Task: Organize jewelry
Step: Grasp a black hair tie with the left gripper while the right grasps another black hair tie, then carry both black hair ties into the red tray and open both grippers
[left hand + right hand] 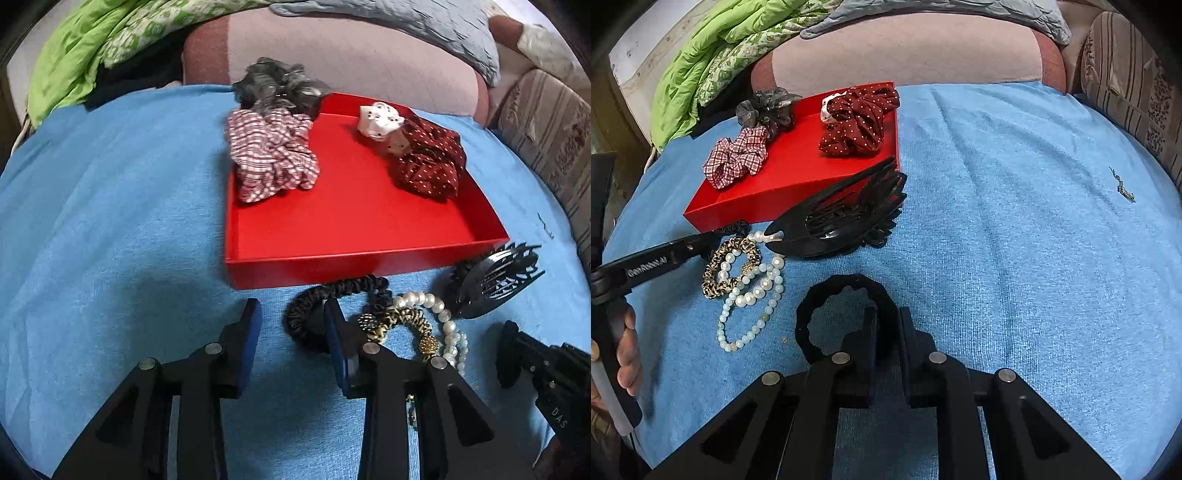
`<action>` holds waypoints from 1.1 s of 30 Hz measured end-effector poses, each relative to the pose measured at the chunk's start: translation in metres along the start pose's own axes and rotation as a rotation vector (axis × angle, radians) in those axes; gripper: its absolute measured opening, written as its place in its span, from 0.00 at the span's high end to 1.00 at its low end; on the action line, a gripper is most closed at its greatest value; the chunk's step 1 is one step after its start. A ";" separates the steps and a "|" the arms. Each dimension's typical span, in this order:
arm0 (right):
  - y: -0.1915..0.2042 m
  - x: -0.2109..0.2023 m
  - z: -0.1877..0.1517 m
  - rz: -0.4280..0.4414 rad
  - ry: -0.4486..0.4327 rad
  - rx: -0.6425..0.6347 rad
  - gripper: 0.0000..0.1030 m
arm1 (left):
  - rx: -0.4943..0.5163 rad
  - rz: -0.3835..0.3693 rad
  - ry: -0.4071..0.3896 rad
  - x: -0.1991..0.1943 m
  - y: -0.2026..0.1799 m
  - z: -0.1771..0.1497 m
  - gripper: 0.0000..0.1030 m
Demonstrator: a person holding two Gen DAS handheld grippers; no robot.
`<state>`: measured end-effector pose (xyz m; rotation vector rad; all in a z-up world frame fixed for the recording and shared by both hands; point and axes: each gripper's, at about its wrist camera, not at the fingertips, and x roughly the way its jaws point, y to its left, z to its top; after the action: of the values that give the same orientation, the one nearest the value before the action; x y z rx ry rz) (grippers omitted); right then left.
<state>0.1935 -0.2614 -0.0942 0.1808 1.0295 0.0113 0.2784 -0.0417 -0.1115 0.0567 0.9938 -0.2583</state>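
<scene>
A blue towel [997,221] is covering the bed, with a pink cushion [905,48] and green bedding [701,62] lying behind it. A red tray [351,221] is sitting on the towel, holding scrunchies. Hair ties and a pearl bracelet [753,291] are lying just beside it. The right gripper [888,332] jaws are clenching a black hair tie [820,295]. The left gripper [291,332] jaws are standing released, nothing between them.
</scene>
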 end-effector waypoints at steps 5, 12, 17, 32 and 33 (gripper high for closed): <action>0.005 0.002 -0.001 -0.026 -0.008 -0.018 0.86 | 0.036 0.034 -0.004 0.002 -0.009 -0.004 0.90; 0.012 -0.001 0.001 -0.045 -0.024 -0.058 0.91 | 0.004 0.029 0.028 -0.009 -0.006 -0.002 0.94; 0.011 -0.014 0.002 -0.012 -0.042 -0.041 0.91 | -0.003 0.024 0.006 -0.034 -0.005 -0.005 0.94; 0.020 -0.063 0.008 0.020 -0.106 -0.053 0.91 | 0.000 0.037 -0.107 -0.123 -0.020 -0.014 0.94; 0.022 -0.067 0.010 0.021 -0.112 -0.056 0.91 | 0.002 0.038 -0.113 -0.128 -0.022 -0.015 0.94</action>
<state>0.1686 -0.2476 -0.0289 0.1399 0.9150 0.0484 0.1942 -0.0365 -0.0112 0.0619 0.8788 -0.2252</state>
